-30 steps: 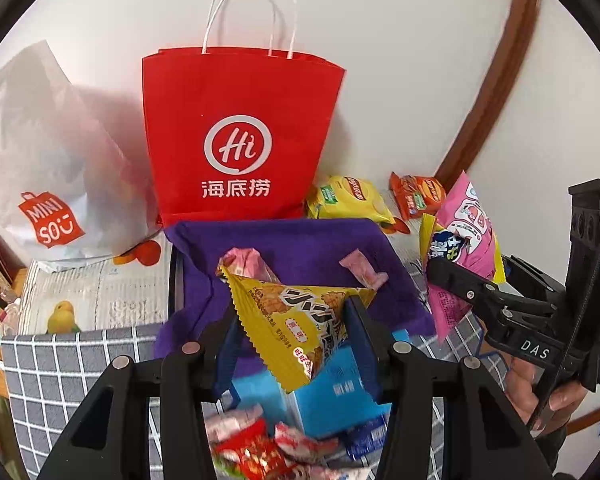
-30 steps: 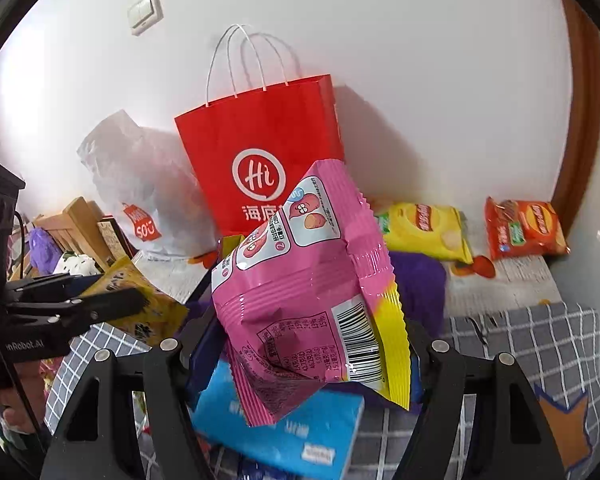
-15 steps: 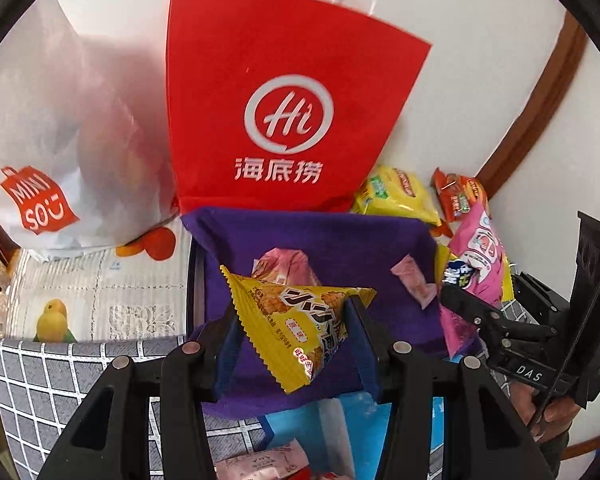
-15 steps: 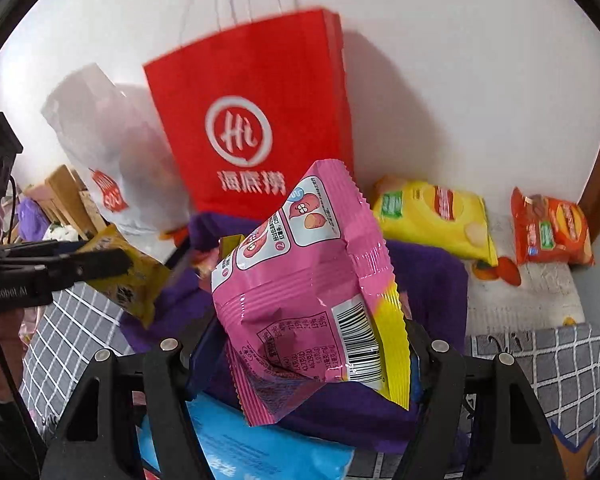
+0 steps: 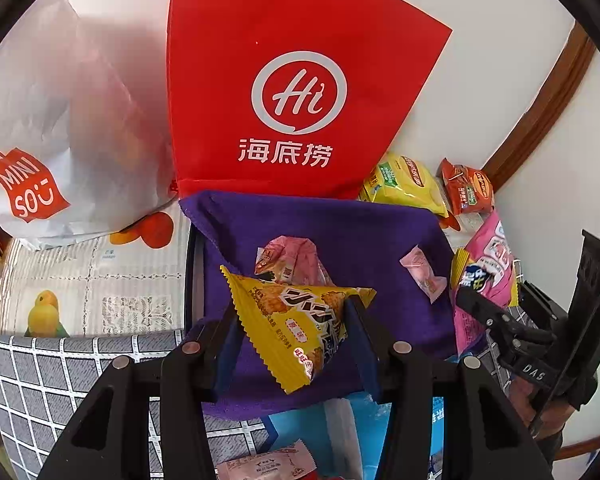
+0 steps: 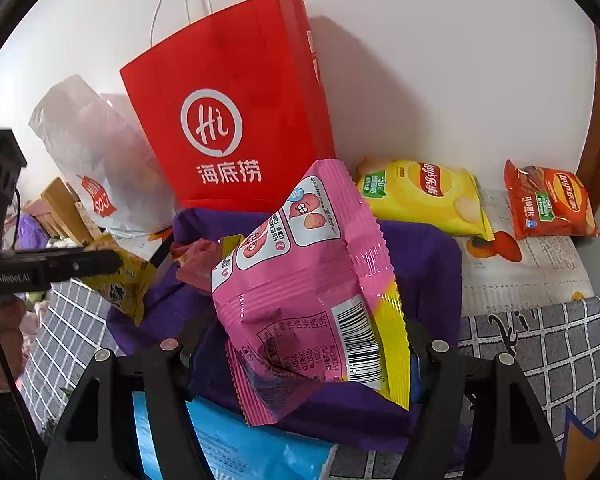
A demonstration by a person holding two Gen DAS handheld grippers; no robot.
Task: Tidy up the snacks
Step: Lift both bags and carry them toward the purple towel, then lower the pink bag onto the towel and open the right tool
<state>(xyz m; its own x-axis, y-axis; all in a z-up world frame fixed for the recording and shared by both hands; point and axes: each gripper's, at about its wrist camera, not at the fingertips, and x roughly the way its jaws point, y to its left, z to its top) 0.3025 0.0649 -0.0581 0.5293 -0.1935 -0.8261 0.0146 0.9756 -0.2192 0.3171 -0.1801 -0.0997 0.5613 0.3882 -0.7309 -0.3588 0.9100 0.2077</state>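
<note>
My left gripper (image 5: 290, 320) is shut on a yellow triangular snack packet (image 5: 296, 328) and holds it over a purple cloth-lined box (image 5: 340, 224). Inside the box lie a pink triangular packet (image 5: 290, 258) and a small pink candy (image 5: 422, 274). My right gripper (image 6: 304, 344) is shut on a large pink snack bag (image 6: 300, 280) above the same purple box (image 6: 424, 264). From the left wrist view the pink bag (image 5: 486, 276) hangs at the box's right edge. The right wrist view shows the yellow packet (image 6: 120, 280) at the box's left edge.
A red paper bag (image 5: 292, 96) stands behind the box, with a white plastic bag (image 5: 56, 136) to its left. Yellow (image 6: 424, 196) and orange (image 6: 548, 204) chip bags lie at the back right. A blue pack (image 6: 236, 444) and more snacks lie near the front on the checked cloth (image 5: 40, 376).
Both grippers have come down and forward over the purple box with their packets still held. The red bag looms larger and the blue pack has slid toward the bottom edge.
</note>
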